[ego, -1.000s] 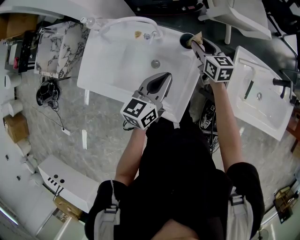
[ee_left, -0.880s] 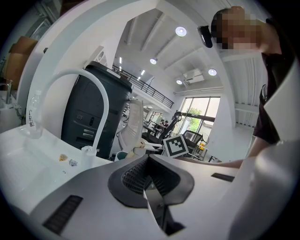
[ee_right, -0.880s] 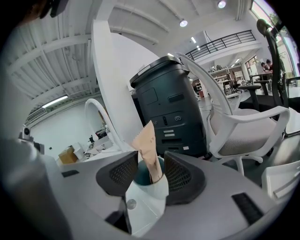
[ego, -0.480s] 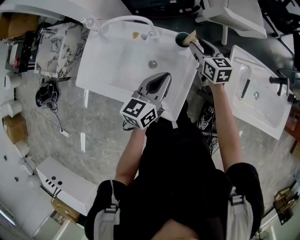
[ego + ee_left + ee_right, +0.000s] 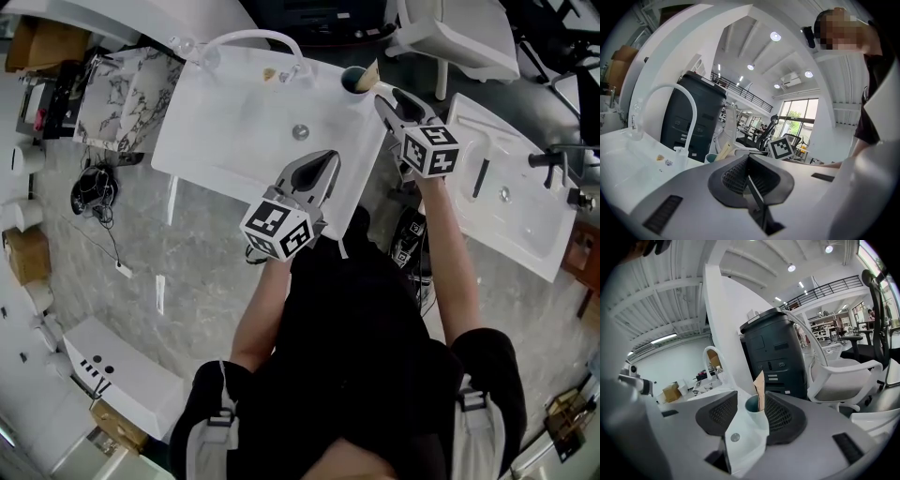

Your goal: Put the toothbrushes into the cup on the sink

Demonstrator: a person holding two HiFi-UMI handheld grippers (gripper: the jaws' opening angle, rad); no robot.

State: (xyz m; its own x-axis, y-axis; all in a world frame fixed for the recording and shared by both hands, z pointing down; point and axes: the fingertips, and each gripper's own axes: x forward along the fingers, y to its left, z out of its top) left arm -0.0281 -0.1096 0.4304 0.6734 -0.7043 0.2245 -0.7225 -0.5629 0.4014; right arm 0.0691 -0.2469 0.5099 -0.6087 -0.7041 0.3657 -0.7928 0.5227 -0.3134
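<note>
A teal cup (image 5: 353, 81) stands on the back right corner of the white sink (image 5: 225, 131). A tan-packaged toothbrush (image 5: 371, 69) leans out of it. My right gripper (image 5: 383, 96) hovers just in front of the cup. Its jaws have just been opening and now stand wide, with nothing between the pads. In the right gripper view the cup (image 5: 751, 405) and toothbrush (image 5: 760, 389) show ahead through the gap. My left gripper (image 5: 330, 161) is shut and empty over the sink's front edge. In the left gripper view the cup (image 5: 711, 158) stands beyond its tips (image 5: 748, 161).
A curved white faucet (image 5: 251, 39) arches over the basin, with a drain (image 5: 300, 132) in the middle. A second sink (image 5: 511, 192) stands to the right, a white chair (image 5: 459, 37) behind it. A marbled box (image 5: 122, 94) is at the left.
My right gripper has let go of the toothbrush, which now stands in the cup, and has drawn back a little. The left gripper stays shut over the sink front.
</note>
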